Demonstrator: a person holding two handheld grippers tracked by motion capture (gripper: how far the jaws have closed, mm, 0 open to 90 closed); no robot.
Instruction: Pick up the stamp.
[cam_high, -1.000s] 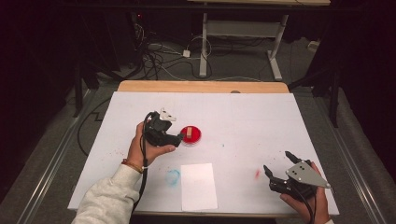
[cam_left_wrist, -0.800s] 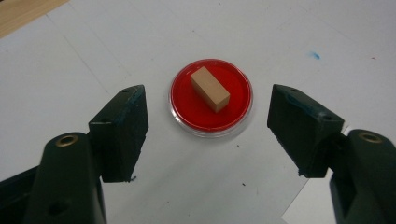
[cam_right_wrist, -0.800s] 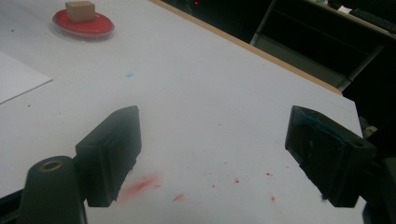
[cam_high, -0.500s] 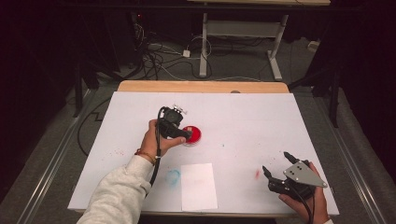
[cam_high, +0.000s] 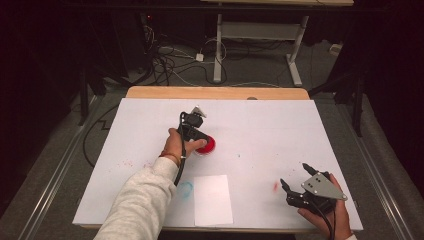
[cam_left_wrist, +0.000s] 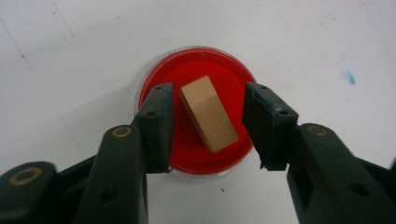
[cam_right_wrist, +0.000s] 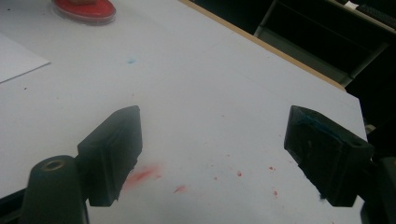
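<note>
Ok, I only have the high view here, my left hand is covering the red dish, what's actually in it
Observer: A wooden block lies in the red dish, seen in the left gripper view.
Operator: Is the left claw on it?
Observer: No. The left claw is open, its jaws either side of the block with gaps.
Operator: And the right claw?
Observer: The right claw is open wide, holding nothing, over red smears on the table.

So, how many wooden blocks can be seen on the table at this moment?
1. The wooden block lies in the red dish, between the open jaws of the left gripper. Others may be hidden under the person's arm.
</note>
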